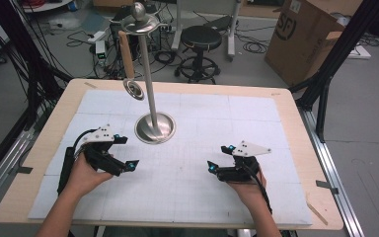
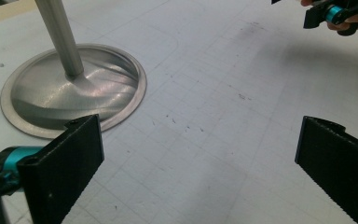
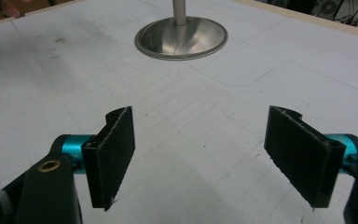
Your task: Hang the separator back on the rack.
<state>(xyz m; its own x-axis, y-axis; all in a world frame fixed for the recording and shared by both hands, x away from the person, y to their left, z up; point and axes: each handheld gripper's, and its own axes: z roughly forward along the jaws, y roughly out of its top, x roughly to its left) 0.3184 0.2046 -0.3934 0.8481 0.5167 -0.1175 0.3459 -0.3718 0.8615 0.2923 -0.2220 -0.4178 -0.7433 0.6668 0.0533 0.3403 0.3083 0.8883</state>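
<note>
Stand: metal stand point(image 1: 155, 127) at centre-left of the high view, its round dished base flat on the white gridded mat, a thin pole rising straight up from the middle of the base.
Stand top: a round metal plate with a ball finial point(image 1: 138, 11) at the upper middle of the frame.
Spoon: wooden-handled spoon point(image 1: 128, 61) hanging from the left side of that top plate, bowl lowest, clear of the mat and to the left of the pole.
Left gripper: left gripper point(image 1: 122, 154) at lower left of the high view, held in the person's left hand point(image 1: 83, 176), pointing toward the right of the frame, just below and left of the stand's base; not touching it.
Left gripper state: jaws spread wide, nothing between them but bare mat; in the left gripper view the base point(image 2: 73, 88) lies at upper left, just beyond the left jaw.
Right gripper: right gripper point(image 1: 217, 159) at lower right of the high view, in the right hand point(image 1: 248, 188), pointing left, well apart from the stand.
Right gripper state: jaws parted, only mat between them; in the right gripper view the base point(image 3: 182, 38) sits at top centre, far ahead of the jaws.
Counter: wooden counter point(image 1: 296, 123) covered by the white mat point(image 1: 217, 123).
</note>
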